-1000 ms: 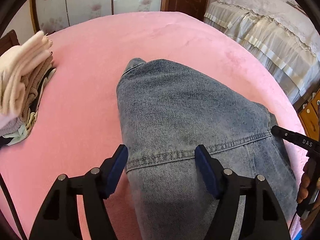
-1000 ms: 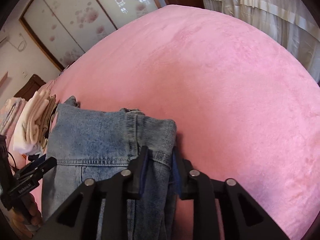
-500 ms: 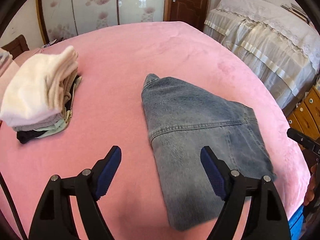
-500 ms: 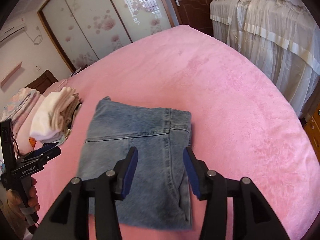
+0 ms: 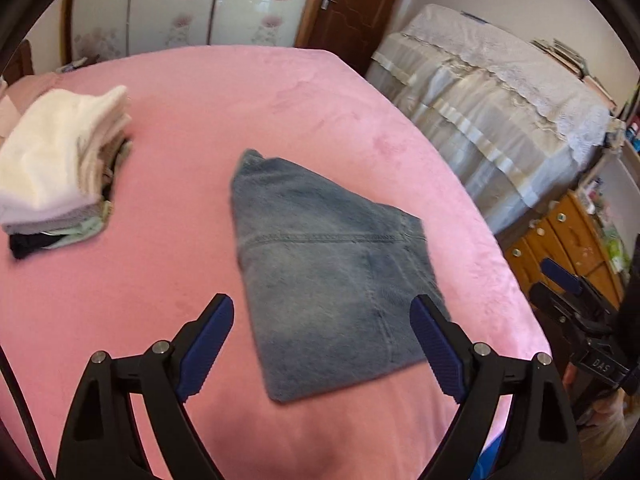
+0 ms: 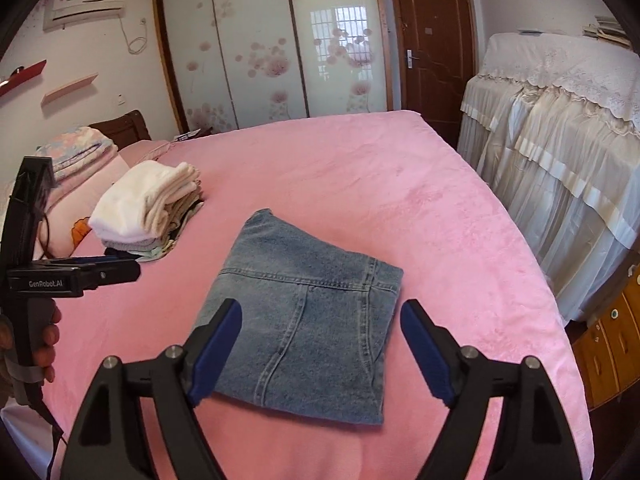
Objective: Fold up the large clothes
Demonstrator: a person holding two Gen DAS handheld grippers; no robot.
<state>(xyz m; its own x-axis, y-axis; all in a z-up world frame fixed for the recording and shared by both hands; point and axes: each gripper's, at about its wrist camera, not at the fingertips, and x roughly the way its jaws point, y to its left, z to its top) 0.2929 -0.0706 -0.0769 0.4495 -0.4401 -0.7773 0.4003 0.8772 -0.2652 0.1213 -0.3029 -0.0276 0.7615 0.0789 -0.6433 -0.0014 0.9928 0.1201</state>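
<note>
Room: bedroom with a sliding wardrobe [image 6: 272, 52] with flowered glass panels on the far wall, a brown door [image 6: 434, 48] just right of the wardrobe, and a cloth-draped piece of furniture [image 6: 560, 136] to the right of the bed.
Surface: pink blanket [image 6: 400, 184] covering the whole bed.
Jeans: folded denim jeans [image 6: 304, 312] lie flat on the blanket in a compact rectangle, seams and stitching facing up, near the bed's front edge and well apart from the wardrobe.
Stack: pile of folded clothes [image 6: 148, 204], cream and white on top with darker pieces beneath, to the left of the jeans, not touching them.
Left gripper: left gripper [image 5: 322, 346] hangs above the jeans with its blue pads spread wide; its jaws have just been opening, and nothing is between them.
Right gripper: right gripper [image 6: 320, 350] also hangs above the jeans, its jaws wide apart after just opening, clear of the denim.
Hand: a hand [image 6: 44, 336] grips the left gripper's handle at the left edge of the right wrist view, left of the jeans.
Drawers: wooden drawers [image 5: 560, 240] stand beyond the bed's right edge, right of the jeans.
</note>
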